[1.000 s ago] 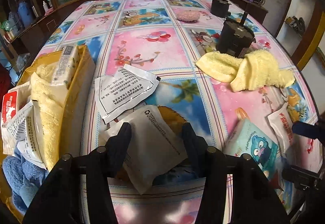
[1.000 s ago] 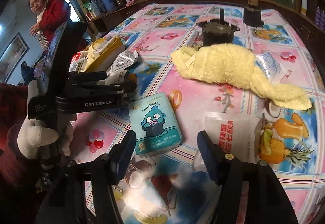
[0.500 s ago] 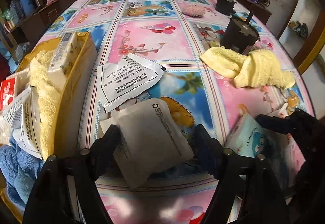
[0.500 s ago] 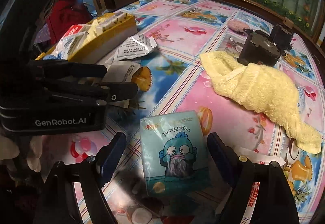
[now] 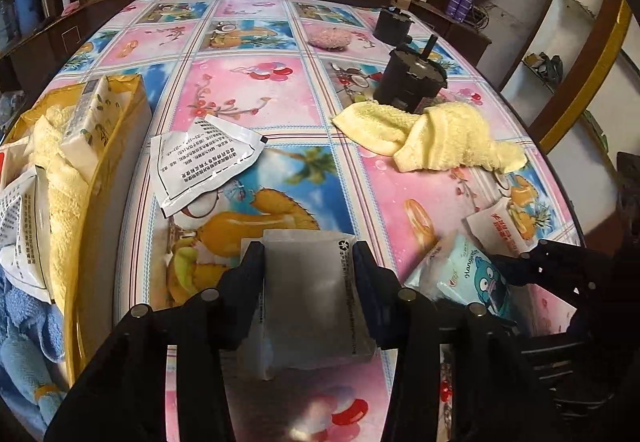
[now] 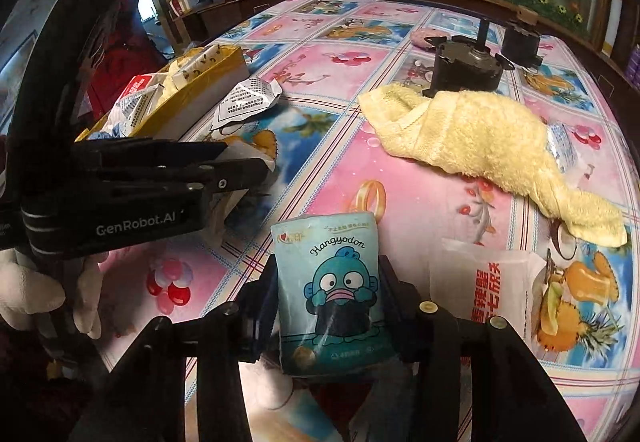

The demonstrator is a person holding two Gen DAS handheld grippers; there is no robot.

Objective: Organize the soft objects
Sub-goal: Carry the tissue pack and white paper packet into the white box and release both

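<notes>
My left gripper [image 5: 309, 254] is shut on a white soft packet [image 5: 312, 298] and holds it just above the table. My right gripper [image 6: 328, 270] is shut on a blue Hangyodon tissue pack [image 6: 334, 294], also seen in the left wrist view [image 5: 468, 274]. A yellow towel [image 6: 480, 137] lies crumpled at mid right. A printed silver pouch [image 5: 200, 161] lies beside the yellow box [image 5: 120, 129] at left, which holds towels and packets. A white packet with red print [image 6: 492, 290] lies right of my right gripper.
Two black motor-like devices [image 5: 412, 81] [image 5: 394, 26] stand behind the towel, and a pink puff [image 5: 330, 38] lies farther back. The table carries a colourful patterned cloth [image 5: 248, 89]. A person in red [image 6: 108, 1] stands at the far left. Dark wood cabinets ring the table.
Both grippers have closed: the left onto the white packet, the right onto the blue tissue pack. Both packs now sit gripped between the fingers and lifted slightly.
</notes>
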